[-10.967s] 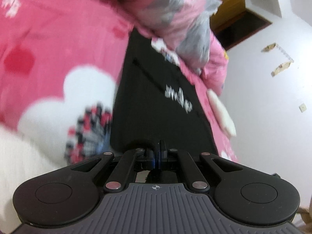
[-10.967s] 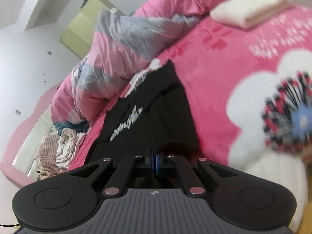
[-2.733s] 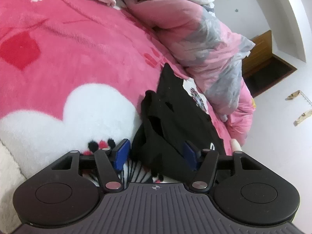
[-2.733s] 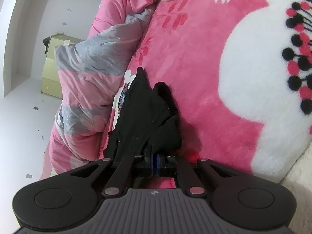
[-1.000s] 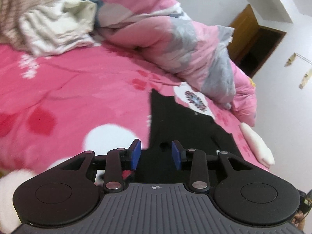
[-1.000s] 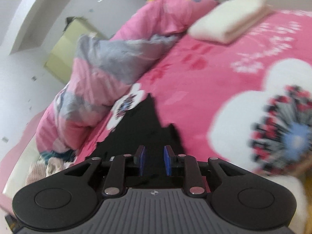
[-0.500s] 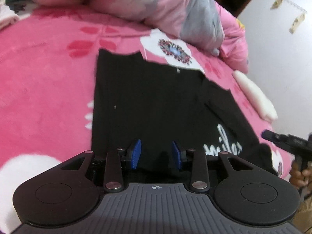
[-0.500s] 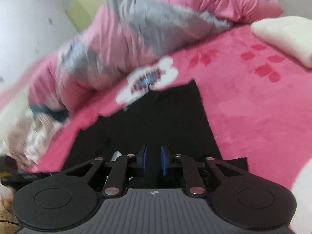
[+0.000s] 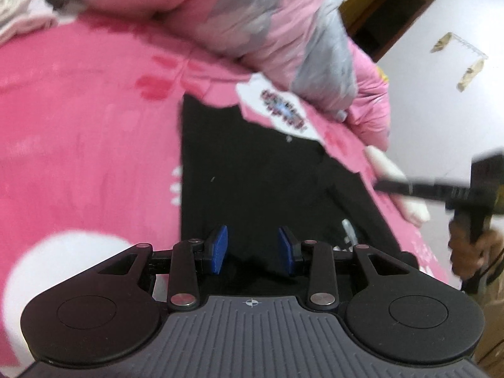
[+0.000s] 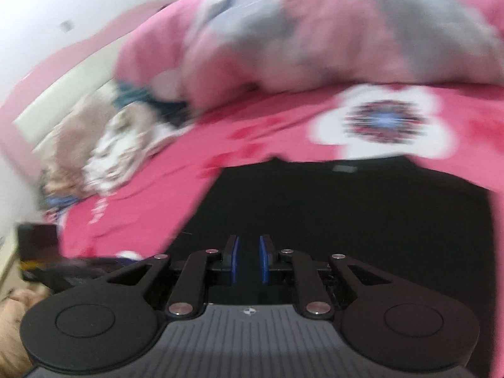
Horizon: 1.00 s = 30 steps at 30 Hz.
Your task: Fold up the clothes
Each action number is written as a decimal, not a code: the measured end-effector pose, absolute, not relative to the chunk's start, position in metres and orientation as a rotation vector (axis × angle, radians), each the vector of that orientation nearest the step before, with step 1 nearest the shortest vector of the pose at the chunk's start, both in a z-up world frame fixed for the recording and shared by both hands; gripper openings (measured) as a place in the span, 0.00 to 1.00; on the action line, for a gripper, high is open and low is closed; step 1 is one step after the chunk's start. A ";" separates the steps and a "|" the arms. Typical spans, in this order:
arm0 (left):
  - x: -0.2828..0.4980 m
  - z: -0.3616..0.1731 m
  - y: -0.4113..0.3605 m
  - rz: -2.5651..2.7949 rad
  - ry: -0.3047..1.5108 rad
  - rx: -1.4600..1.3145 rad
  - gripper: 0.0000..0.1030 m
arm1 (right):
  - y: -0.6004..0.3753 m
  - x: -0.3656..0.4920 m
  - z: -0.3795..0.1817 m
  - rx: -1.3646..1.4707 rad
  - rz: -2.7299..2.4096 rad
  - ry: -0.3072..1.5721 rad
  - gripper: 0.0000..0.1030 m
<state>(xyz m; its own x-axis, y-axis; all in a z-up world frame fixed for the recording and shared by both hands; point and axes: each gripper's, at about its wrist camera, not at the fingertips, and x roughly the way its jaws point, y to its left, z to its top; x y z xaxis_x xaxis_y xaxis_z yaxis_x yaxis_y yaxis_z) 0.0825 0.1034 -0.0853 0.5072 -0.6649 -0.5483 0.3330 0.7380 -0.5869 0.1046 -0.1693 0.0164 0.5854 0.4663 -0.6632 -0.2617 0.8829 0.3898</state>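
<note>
Black T-shirt (image 9: 252, 163) lies spread flat on the pink fleece blanket (image 9: 88, 145) covering the bed, back side up in the right wrist view, small neck label (image 10: 344, 168) visible at the far edge. White lettering (image 9: 348, 236) shows on the shirt's near right part in the left wrist view. One sleeve runs toward the right edge of the bed there.

Left gripper (image 9: 253, 250) hangs over the near hem of the shirt, blue pads (image 9: 219, 249) apart with a clear gap, nothing between them, only black fabric seen below. Cannot tell if the tips touch the cloth.

Right gripper (image 10: 249, 260) is over the shirt's near part, blue pads close together but with a narrow gap left; its jaws have just been closing, no fabric caught between them. The same gripper shows in the left wrist view at far right, as a blurred dark tool (image 9: 441, 189) held by a hand (image 9: 469, 255), above the bed edge.

Behind the shirt: bunched pink and grey duvet (image 9: 252, 19), a white flower print (image 10: 382, 119) on the blanket just beyond the shirt's collar edge. Pile of crumpled light clothes (image 10: 91, 145) near the headboard, well apart from the shirt. Folded white towel (image 9: 397, 186) lies near the bed's right edge. Right wrist view is heavily motion-blurred.
</note>
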 end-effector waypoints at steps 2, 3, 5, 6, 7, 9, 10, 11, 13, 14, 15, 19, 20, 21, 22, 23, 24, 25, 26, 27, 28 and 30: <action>0.083 -0.091 0.104 -0.620 0.843 -0.471 0.33 | -0.138 0.129 0.013 0.256 0.512 0.870 0.14; 0.083 -0.094 0.105 -0.620 0.839 -0.492 0.33 | -0.123 0.142 0.010 0.249 0.553 0.882 0.14; 0.083 -0.101 0.109 -0.623 0.832 -0.545 0.33 | -0.096 0.166 0.000 0.243 0.602 0.917 0.14; 0.083 -0.104 0.112 -0.625 0.829 -0.566 0.33 | -0.086 0.177 -0.006 0.246 0.625 0.931 0.14; 0.083 -0.106 0.113 -0.628 0.822 -0.581 0.33 | -0.078 0.189 -0.014 0.245 0.637 0.948 0.14; 0.080 -0.109 0.117 -0.636 0.806 -0.601 0.33 | -0.065 0.212 -0.030 0.250 0.651 0.980 0.14; 0.079 -0.110 0.118 -0.640 0.799 -0.607 0.33 | -0.061 0.223 -0.039 0.256 0.654 0.994 0.14; 0.078 -0.111 0.118 -0.642 0.793 -0.609 0.33 | -0.057 0.232 -0.047 0.252 0.648 1.002 0.14; 0.076 -0.112 0.118 -0.648 0.779 -0.610 0.33 | -0.058 0.250 -0.060 0.251 0.609 1.004 0.14; 0.075 -0.112 0.118 -0.652 0.772 -0.606 0.33 | -0.060 0.259 -0.067 0.261 0.586 1.002 0.14; 0.074 -0.112 0.118 -0.655 0.765 -0.601 0.33 | -0.065 0.268 -0.070 0.290 0.560 0.989 0.14; 0.074 -0.115 0.120 -0.671 0.754 -0.605 0.33 | -0.096 0.289 -0.070 0.436 0.462 0.926 0.14; 0.074 -0.116 0.121 -0.676 0.753 -0.612 0.33 | -0.105 0.291 -0.067 0.471 0.438 0.908 0.14; 0.075 -0.117 0.122 -0.680 0.753 -0.620 0.33 | -0.108 0.289 -0.064 0.489 0.455 0.905 0.14; 0.075 -0.118 0.123 -0.684 0.753 -0.628 0.33 | -0.110 0.286 -0.060 0.506 0.475 0.903 0.14; 0.076 -0.119 0.124 -0.688 0.753 -0.634 0.33 | -0.112 0.283 -0.057 0.523 0.496 0.901 0.14; 0.076 -0.120 0.124 -0.691 0.752 -0.639 0.33 | -0.109 0.280 -0.056 0.517 0.526 0.919 0.14; 0.077 -0.120 0.124 -0.693 0.752 -0.643 0.33 | -0.103 0.278 -0.059 0.498 0.550 0.943 0.15; 0.077 -0.120 0.124 -0.695 0.751 -0.646 0.33 | -0.097 0.275 -0.063 0.477 0.574 0.967 0.15; 0.077 -0.121 0.124 -0.696 0.749 -0.648 0.33 | -0.090 0.276 -0.069 0.458 0.572 0.986 0.15; 0.077 -0.121 0.125 -0.697 0.748 -0.649 0.33 | -0.084 0.278 -0.075 0.438 0.568 1.004 0.15; 0.077 -0.121 0.125 -0.700 0.744 -0.650 0.33 | -0.081 0.290 -0.088 0.430 0.516 1.021 0.10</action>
